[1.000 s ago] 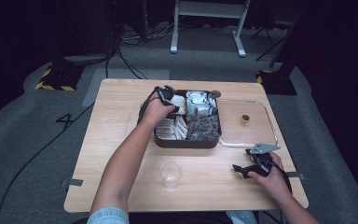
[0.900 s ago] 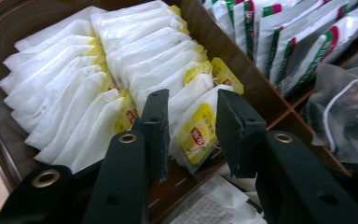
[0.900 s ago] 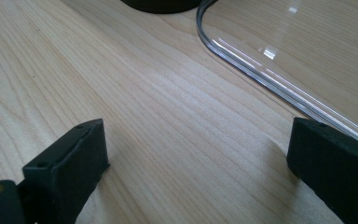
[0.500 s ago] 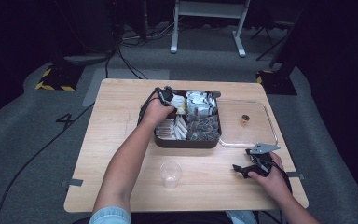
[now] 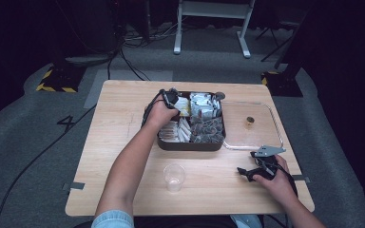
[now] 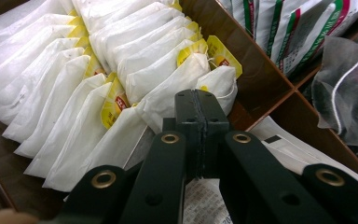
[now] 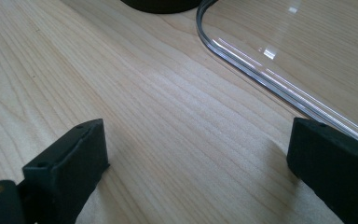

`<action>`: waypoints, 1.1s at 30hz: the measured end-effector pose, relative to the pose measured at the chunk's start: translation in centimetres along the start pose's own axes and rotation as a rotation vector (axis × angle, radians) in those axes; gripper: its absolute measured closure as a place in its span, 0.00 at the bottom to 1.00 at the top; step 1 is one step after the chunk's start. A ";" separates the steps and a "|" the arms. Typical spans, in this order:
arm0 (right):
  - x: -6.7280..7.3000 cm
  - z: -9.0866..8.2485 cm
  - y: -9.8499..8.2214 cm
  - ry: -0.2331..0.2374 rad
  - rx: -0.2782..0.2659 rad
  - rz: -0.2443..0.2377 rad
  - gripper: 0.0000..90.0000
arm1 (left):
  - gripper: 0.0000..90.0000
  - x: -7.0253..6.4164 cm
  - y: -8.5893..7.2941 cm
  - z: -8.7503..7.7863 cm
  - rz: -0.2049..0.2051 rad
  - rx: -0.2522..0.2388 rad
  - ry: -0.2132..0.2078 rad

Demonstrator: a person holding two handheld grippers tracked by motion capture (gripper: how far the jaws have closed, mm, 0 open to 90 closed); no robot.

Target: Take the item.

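Note:
A dark compartment box [image 5: 190, 145] on the wooden table holds rows of white tea bags [image 6: 74, 93] with yellow tags, green-striped sachets [image 6: 279, 32] and mesh pouches [image 6: 345, 93]. My left gripper [image 5: 172, 99] reaches into the box's far left compartment. Its jaws have just been closing, and in the left gripper view the left gripper [image 6: 200, 100] is shut, its tips pinching the lower edge of one tea bag [image 6: 168, 95]. My right gripper [image 5: 247, 173] rests near the table's front right. There the right gripper [image 7: 196, 158] stands open over bare wood with nothing between its jaws.
A clear plastic cup [image 5: 174, 176] stands upright in front of the box. To the right of the box lies a clear lid [image 5: 266, 135] with a small knob [image 5: 250, 121]; its rim [image 7: 261, 77] lies just beyond my right jaws. The table edge is close behind the right hand.

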State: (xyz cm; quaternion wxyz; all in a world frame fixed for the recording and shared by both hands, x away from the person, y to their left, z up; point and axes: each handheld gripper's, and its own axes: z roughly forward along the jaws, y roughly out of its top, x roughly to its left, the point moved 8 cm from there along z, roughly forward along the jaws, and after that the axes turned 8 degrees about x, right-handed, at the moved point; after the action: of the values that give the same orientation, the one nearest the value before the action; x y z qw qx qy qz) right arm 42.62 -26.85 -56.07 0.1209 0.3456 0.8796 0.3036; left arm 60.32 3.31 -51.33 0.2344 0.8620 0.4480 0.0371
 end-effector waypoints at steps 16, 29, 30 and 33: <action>0.0 0.0 0.0 0.000 0.000 0.000 0.06 | 1.00 -0.2 0.6 -2.6 0.032 -0.062 0.002; 0.0 0.0 0.0 0.001 0.000 0.000 0.06 | 1.00 -0.7 1.6 -7.5 0.100 -0.152 -0.027; 0.0 0.0 0.0 0.000 0.000 -0.001 0.06 | 1.00 -0.7 1.6 -8.0 0.107 -0.156 -0.025; 0.0 0.0 0.0 0.000 0.000 -0.001 0.06 | 1.00 -1.0 1.6 -9.4 0.115 -0.177 -0.030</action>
State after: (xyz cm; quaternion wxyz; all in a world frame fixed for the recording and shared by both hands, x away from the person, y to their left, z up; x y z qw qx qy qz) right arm 42.65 -26.85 -56.07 0.1210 0.3454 0.8798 0.3034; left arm 58.42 5.21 -42.17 0.3137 0.8627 0.3893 0.0768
